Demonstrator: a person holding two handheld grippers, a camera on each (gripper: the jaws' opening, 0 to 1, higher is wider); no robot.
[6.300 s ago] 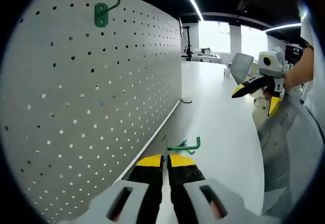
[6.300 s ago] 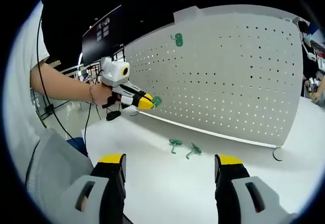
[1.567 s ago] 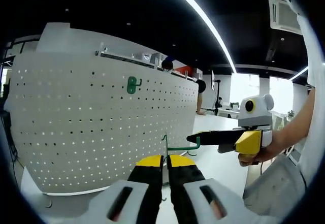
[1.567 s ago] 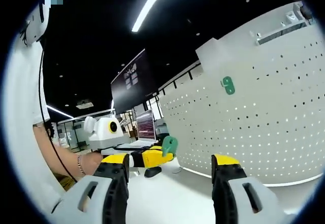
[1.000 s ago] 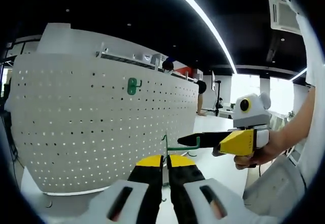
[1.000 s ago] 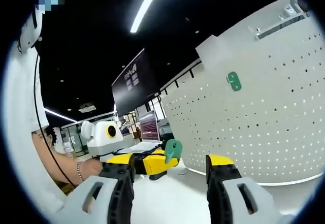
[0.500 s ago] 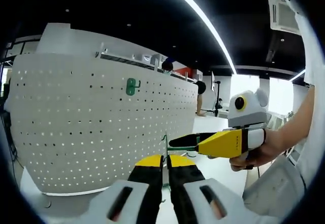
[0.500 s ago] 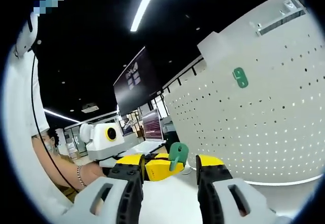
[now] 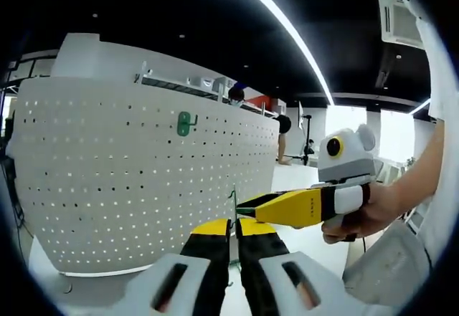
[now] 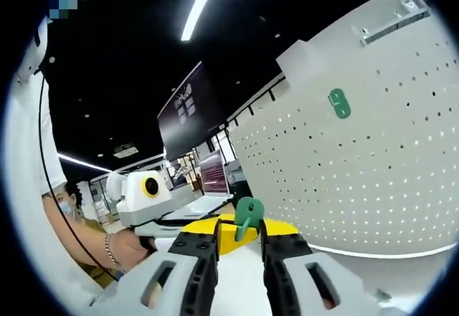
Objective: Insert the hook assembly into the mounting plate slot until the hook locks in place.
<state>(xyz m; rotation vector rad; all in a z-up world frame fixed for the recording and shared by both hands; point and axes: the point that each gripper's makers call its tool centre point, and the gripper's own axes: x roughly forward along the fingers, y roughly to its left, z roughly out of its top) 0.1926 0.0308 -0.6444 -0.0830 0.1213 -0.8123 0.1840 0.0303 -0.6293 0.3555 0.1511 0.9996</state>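
Note:
A white pegboard mounting plate stands upright, with one green hook fixed high on it. A second green hook is held in the air in front of the board. My left gripper is shut on it from below, its yellow tips showing under the hook's plate. My right gripper has its jaws drawn in on both sides of that plate. It reaches in from the right, tips meeting at the hook.
A person's hand holds the right gripper, and an arm holds the left one. The white table runs along the foot of the board. Monitors stand far behind.
The right gripper has moved in toward the held hook and its jaws have narrowed from wide apart to close around the plate. The left gripper and the hook have stayed in place.

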